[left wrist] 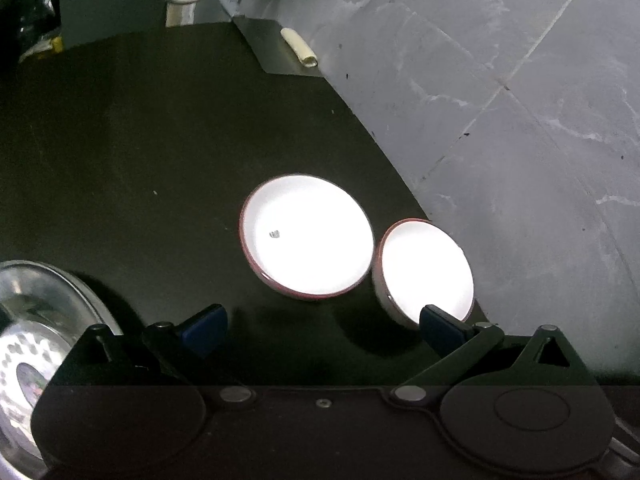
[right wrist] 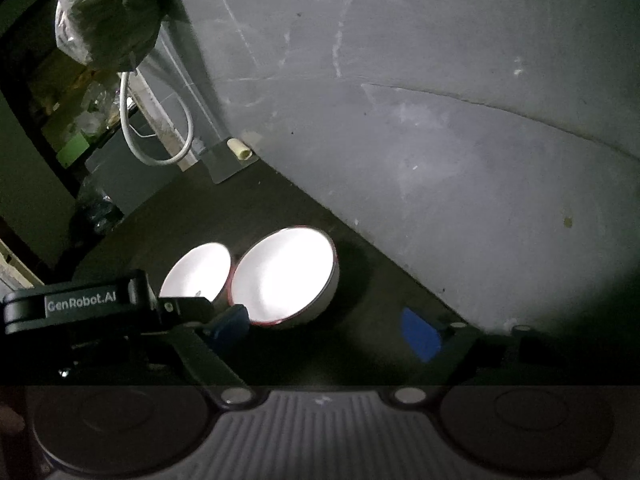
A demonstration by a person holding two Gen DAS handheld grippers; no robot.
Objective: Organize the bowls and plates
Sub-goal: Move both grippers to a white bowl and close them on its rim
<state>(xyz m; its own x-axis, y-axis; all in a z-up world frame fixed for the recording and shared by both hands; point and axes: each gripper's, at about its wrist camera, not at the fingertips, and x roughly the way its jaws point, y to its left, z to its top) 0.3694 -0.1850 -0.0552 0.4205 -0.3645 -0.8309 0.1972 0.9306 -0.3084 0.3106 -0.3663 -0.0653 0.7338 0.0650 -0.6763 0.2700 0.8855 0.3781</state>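
Note:
Two white dishes with red rims sit side by side on a dark table near its right edge. In the left wrist view the flat plate (left wrist: 306,236) is on the left and the bowl (left wrist: 426,272) touches its right side. My left gripper (left wrist: 322,330) is open and empty, just short of both. In the right wrist view the bowl (right wrist: 282,278) is nearer and the plate (right wrist: 196,272) lies behind-left. My right gripper (right wrist: 326,330) is open and empty, just before the bowl. The left gripper's body (right wrist: 80,304) shows at the left there.
A steel plate (left wrist: 36,320) with a patterned middle lies at the table's lower left. A grey tiled wall (left wrist: 500,100) borders the table on the right. A white cable (right wrist: 154,128), a small cream tube (left wrist: 299,48) and a plastic bag (right wrist: 108,12) are at the far end.

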